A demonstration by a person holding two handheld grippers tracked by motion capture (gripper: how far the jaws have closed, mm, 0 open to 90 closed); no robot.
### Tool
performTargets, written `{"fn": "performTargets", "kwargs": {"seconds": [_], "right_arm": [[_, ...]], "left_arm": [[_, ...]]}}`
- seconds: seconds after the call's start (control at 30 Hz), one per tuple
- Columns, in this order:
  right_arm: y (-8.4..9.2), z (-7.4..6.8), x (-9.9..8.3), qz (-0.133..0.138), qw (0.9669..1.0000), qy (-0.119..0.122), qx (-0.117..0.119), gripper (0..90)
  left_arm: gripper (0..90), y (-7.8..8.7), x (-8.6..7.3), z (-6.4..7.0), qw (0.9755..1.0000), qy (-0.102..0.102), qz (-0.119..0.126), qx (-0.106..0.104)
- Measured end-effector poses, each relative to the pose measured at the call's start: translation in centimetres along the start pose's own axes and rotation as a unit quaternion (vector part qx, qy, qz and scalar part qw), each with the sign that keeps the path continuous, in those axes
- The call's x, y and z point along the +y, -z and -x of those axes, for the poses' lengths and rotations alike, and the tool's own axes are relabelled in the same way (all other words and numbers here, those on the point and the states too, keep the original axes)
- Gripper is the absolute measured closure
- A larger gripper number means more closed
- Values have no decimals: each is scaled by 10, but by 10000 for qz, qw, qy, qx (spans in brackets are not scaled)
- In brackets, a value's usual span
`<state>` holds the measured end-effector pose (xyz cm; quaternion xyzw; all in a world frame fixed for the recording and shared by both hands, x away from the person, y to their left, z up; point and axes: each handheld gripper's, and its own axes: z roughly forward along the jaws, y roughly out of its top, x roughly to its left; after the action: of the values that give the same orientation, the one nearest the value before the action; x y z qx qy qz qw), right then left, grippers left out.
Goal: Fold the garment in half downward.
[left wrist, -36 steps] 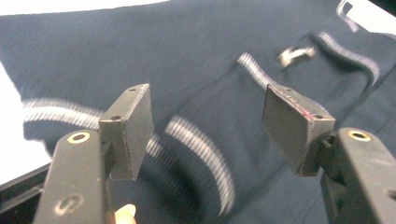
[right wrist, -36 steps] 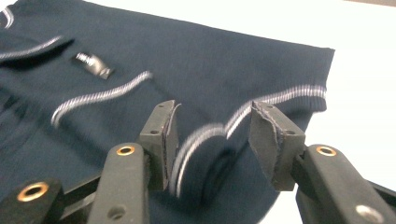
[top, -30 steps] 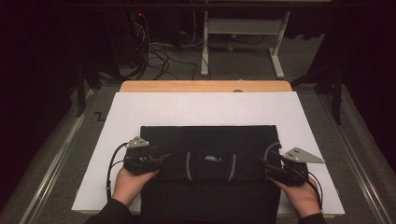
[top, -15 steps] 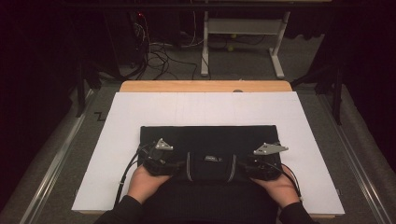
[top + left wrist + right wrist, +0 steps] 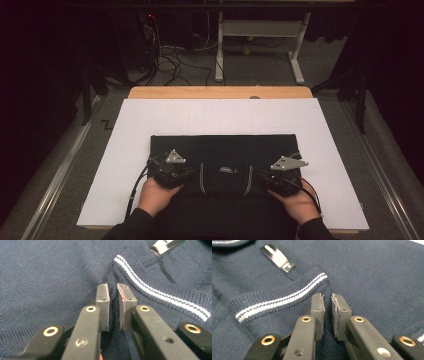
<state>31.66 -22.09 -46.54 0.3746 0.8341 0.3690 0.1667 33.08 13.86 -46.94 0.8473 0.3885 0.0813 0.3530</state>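
Navy sweater (image 5: 222, 155) lies flat on the white sheet (image 5: 130, 150), neckline nearest the person. A second ago both grippers sat out toward its side edges; now each flanks the striped collar (image 5: 160, 296). Left gripper (image 5: 113, 291) and right gripper (image 5: 327, 300) have just been closing, each nearly shut with a knit fold pinched between the pads. Judgement: shoulders secured, lift or fold next.
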Motion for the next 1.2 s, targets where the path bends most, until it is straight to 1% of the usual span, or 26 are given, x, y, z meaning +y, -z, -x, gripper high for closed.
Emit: {"fn": "performTargets", "kwargs": {"seconds": [0.07,0.13,0.2,0.33,0.47,0.53,0.57,0.7,0.77,0.83,0.93,1.07,1.2], "right_arm": [[4,-1,0,118,9999,37,-8,819],[8,-3,0,263,9996,61,-37,819],[12,-3,1,365,9993,74,-46,819],[21,-6,0,575,9982,134,-63,818],[31,-10,-1,783,9967,197,-20,818],[35,-12,-1,870,9960,218,10,818],[37,-13,-2,901,9957,209,31,818],[46,-19,-5,1005,9944,309,139,817],[52,-22,-8,1057,9937,320,188,815],[56,-26,-11,1080,9932,355,240,813],[63,-33,-18,1109,9925,398,328,810],[73,-41,-26,1110,9919,443,437,808],[81,-49,-37,1042,9920,484,517,802]], "left_arm": [[787,4,0,1,9999,-8,122,9],[792,9,0,2,9996,35,290,-57],[792,15,1,5,9990,24,448,-77],[790,26,-2,9,9981,-37,607,-85],[789,40,-6,11,9965,-28,801,-220],[789,46,-10,13,9958,3,865,-303],[789,49,-11,14,9955,-15,886,-333],[788,62,-20,24,9945,-123,941,-439],[788,68,-28,30,9942,-202,944,-473],[788,73,-35,35,9938,-217,936,-559],[787,76,-45,42,9939,-286,884,-595],[787,78,-55,48,9936,-277,813,-738],[785,79,-66,58,9937,-381,670,-810]]}}
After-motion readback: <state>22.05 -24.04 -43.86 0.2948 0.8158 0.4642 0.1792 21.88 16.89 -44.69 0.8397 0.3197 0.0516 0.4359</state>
